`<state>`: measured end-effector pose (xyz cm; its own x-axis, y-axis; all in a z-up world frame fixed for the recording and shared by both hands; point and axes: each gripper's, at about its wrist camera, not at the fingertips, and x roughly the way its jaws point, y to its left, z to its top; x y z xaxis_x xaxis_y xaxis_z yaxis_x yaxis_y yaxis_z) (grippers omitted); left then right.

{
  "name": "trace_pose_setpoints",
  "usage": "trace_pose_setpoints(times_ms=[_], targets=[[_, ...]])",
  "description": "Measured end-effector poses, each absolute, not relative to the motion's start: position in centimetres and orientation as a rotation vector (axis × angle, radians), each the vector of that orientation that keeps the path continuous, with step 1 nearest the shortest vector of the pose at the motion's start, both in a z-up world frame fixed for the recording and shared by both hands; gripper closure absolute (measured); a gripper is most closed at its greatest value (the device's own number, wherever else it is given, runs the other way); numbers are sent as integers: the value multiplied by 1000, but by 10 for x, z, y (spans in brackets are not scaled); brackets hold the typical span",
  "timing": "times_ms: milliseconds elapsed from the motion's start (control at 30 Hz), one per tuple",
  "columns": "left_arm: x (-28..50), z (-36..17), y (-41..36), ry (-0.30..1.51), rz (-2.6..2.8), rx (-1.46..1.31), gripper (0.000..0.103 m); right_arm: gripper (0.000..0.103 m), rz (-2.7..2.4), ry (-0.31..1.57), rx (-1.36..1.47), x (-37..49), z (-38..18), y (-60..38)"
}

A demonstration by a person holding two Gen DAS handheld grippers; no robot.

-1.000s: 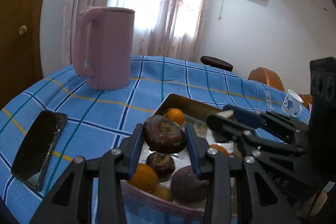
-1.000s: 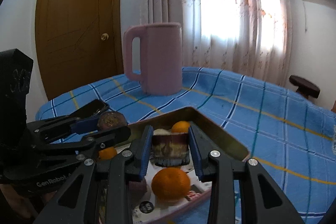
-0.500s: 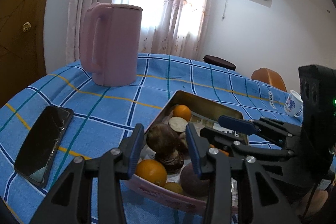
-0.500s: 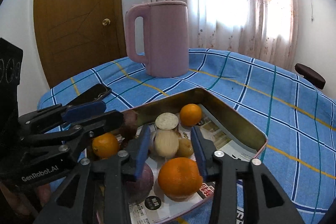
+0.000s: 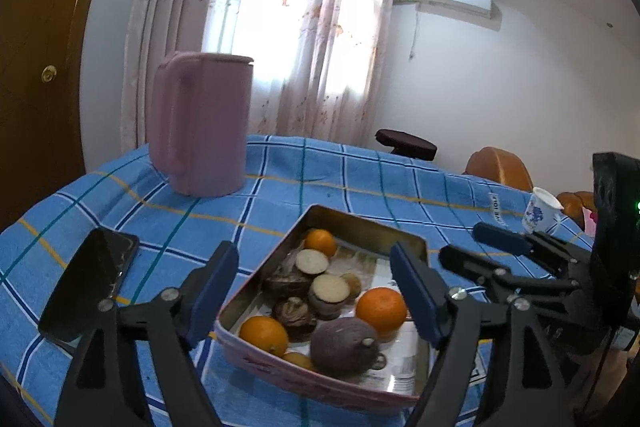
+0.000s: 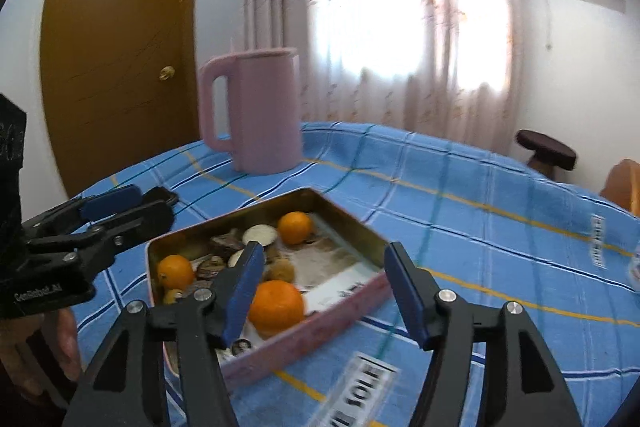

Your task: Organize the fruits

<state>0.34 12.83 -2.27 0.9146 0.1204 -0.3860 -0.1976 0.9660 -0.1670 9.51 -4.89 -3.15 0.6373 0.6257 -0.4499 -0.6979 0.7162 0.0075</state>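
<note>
A metal tin with a pink rim [image 5: 352, 223] [image 6: 344, 295] sits on the blue checked tablecloth. It holds several oranges [image 5: 381, 309] [image 6: 277, 306], dark purple fruits [image 5: 344, 346] and cut pieces with pale faces [image 5: 330, 287]. My left gripper [image 5: 316, 295] is open and empty, held above the tin's near side. My right gripper [image 6: 326, 291] is open and empty, held over the tin's near right edge. The right gripper also shows in the left wrist view [image 5: 476, 251], and the left gripper in the right wrist view [image 6: 132, 205].
A tall pink jug [image 5: 202, 123] [image 6: 254, 111] stands at the back of the table. A black phone [image 5: 88, 283] lies at the left. A small patterned cup [image 5: 541, 209] stands at the right edge. A stool [image 6: 546, 149] and a brown chair [image 5: 498, 167] stand behind the table.
Both grippers let go of their fruit into the tin, opened wide and drew back and up. The dark fruit and the cut piece now lie in the tin.
</note>
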Motion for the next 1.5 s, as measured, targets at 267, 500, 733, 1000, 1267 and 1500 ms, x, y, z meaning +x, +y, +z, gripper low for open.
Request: trace_pose_setpoints(times_ms=[267,500,733,1000,1267,1500], targets=[[2,-17,113,373,142,-188,13,34,701,410,-145,86,-24,-82],[3,-16,100,378,122,-169,12,33,683,401,-122,80,-21,-100],[2,-15,90,380,112,-156,10,33,676,387,-111,74,-18,-108],[-1,-13,83,373,100,-147,9,33,671,373,-107,69,-14,-114],[-1,-13,80,376,94,-142,9,33,665,368,-98,68,-14,-119],[-1,-12,76,370,94,-132,2,33,646,355,-82,69,-9,-129]])
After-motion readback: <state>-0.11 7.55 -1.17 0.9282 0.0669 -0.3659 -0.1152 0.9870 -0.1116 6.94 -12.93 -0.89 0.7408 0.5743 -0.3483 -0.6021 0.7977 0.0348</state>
